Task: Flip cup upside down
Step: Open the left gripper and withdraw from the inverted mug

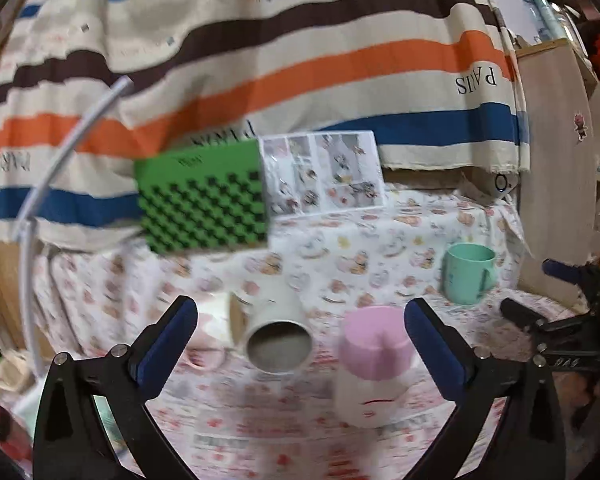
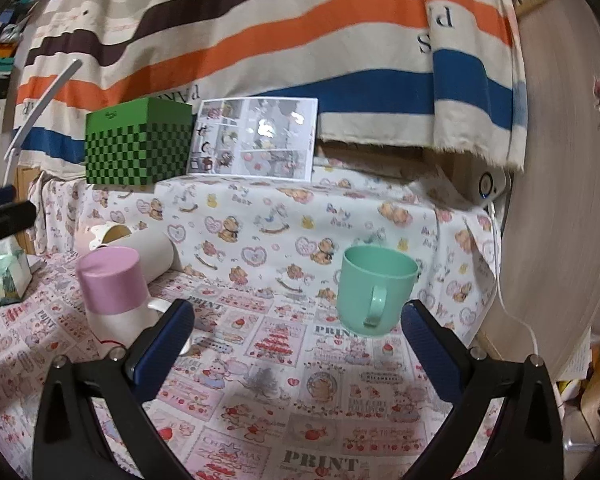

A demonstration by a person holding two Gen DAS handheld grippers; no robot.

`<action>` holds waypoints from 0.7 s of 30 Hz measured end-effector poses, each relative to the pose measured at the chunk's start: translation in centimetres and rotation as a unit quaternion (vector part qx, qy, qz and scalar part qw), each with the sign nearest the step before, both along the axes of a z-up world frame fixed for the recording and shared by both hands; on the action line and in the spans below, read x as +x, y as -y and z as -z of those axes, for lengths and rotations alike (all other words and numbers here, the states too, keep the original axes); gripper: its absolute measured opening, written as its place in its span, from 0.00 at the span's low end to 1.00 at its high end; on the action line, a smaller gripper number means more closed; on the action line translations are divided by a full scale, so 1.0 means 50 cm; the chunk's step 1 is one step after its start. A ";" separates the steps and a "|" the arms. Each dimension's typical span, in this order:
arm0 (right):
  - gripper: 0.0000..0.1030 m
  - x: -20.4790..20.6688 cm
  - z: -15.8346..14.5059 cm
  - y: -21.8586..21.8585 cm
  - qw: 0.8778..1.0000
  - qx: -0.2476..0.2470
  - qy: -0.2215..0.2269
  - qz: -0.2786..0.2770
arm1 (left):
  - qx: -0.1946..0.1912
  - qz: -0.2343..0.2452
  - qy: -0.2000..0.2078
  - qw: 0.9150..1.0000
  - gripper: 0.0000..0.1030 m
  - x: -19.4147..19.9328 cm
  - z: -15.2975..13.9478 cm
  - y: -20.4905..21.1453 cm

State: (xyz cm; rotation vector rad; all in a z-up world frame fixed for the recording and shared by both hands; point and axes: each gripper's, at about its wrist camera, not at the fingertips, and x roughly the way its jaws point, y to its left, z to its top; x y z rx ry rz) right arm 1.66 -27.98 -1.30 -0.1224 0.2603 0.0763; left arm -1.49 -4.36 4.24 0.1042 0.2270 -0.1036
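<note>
A mint green cup with a handle stands upright, mouth up, on the patterned tablecloth; it also shows far right in the left wrist view. My right gripper is open and empty, a little in front of the cup, which sits toward its right finger. My left gripper is open and empty; between its fingers lie a white tube on its side and a bottle with a pink cap. The right gripper's fingers show at the right edge of the left wrist view.
A green checkered box and a photo card stand at the back against a striped cloth. The pink-capped bottle and tube are left of the cup. A wooden panel rises on the right. A tissue pack lies far left.
</note>
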 end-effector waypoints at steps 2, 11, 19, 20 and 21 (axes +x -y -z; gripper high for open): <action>1.00 0.000 0.000 -0.002 1.000 -0.002 -0.003 -0.003 | 0.002 0.003 -0.001 1.000 1.00 -0.004 0.006 -0.016; 1.00 0.002 0.002 0.002 1.000 0.007 -0.006 -0.010 | -0.030 -0.010 0.006 0.999 1.00 -0.009 0.046 -0.067; 1.00 0.006 0.004 0.003 0.999 0.026 -0.020 -0.031 | -0.040 -0.015 -0.021 0.999 1.00 0.004 0.071 -0.082; 1.00 0.005 0.004 0.003 0.999 0.028 -0.020 -0.034 | -0.042 -0.018 -0.021 0.999 1.00 0.005 0.072 -0.085; 1.00 0.004 0.005 0.002 0.999 0.027 -0.020 -0.036 | -0.043 -0.023 -0.021 0.999 1.00 0.005 0.073 -0.087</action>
